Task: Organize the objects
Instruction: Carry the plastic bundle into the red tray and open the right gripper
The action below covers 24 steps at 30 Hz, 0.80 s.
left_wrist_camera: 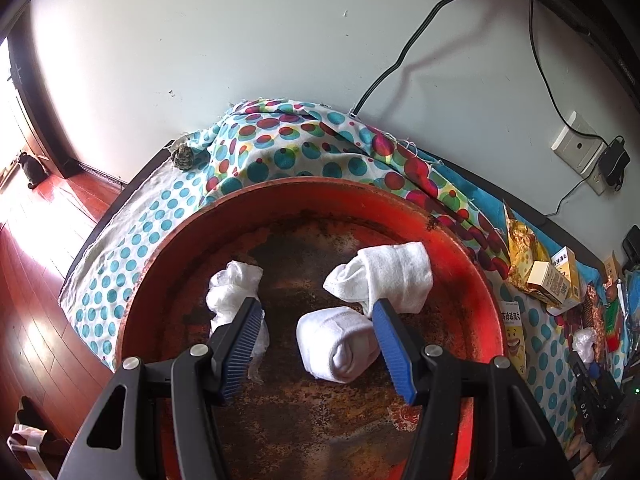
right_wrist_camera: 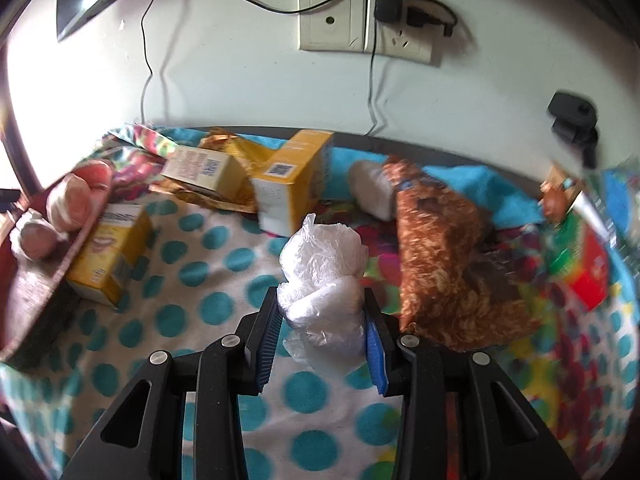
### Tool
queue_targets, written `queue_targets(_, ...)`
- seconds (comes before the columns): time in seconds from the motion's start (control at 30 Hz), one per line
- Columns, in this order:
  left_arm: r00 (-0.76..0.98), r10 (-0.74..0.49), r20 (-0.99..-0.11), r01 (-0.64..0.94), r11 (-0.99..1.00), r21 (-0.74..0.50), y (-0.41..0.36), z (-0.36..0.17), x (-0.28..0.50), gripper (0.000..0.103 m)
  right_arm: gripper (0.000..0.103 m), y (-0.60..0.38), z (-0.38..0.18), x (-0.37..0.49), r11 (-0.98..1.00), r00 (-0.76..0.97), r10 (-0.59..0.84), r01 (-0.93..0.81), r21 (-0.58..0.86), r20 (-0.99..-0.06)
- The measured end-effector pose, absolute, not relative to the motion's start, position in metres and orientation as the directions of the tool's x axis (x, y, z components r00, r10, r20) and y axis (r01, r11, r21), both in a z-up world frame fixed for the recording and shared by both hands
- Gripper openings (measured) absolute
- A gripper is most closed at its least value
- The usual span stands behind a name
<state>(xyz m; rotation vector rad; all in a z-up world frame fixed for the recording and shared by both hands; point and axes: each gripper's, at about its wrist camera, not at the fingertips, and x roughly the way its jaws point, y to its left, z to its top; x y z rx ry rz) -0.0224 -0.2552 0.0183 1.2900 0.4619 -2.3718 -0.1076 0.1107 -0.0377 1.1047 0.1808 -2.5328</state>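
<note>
The crumpled plastic bag (right_wrist_camera: pixel 324 280) sits between the pads of the right hand-held gripper (right_wrist_camera: pixel 320 344), which is pressed in on both sides of its lower bulge, just above the dotted cloth (right_wrist_camera: pixel 208 308) that covers the surface. The bag is soft, slippery film with loose folds, so the main risk I see is a thin hold: the pads may have only an outer layer, and the bundle could slide out or unfurl once carried towards the red tray (left_wrist_camera: pixel 472 264). A trailing flap hangs below the pads and could catch on the yellow box (right_wrist_camera: pixel 108 256) leaning by the tray edge, or on the brown furry item (right_wrist_camera: pixel 444 264) just beside the bag. The right wrist view is smeared at its edges, so how close those neighbours really are is hard to judge.

The left hand-held gripper (left_wrist_camera: pixel 316 320) hangs wide open over the tray, gripping nothing, with a rolled white sock (left_wrist_camera: pixel 340 344) between its fingers, a second rolled sock (left_wrist_camera: pixel 392 276) beyond and another plastic bundle (left_wrist_camera: pixel 232 292) by the left finger. A careless drop or a sweep from this gripper could unroll a sock or knock a bundle.
</note>
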Motion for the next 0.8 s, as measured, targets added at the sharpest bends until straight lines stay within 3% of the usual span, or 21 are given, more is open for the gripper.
queue_targets(0.53,-0.503,-0.181,-0.845,0.510,-0.852,-0.122,-0.266,0.022,-0.016,0.060,0.036,-0.020,0.028,-0.055,-0.751,-0.521,-0.543,0.652,0.103,-0.658)
queue_targets(0.8,-0.508,-0.174,-0.844,0.527,-0.838,-0.145,-0.275,0.022,-0.012,0.060,0.036,-0.107,0.024,-0.034,-0.659,-0.453,-0.564,0.751,0.046,-0.691)
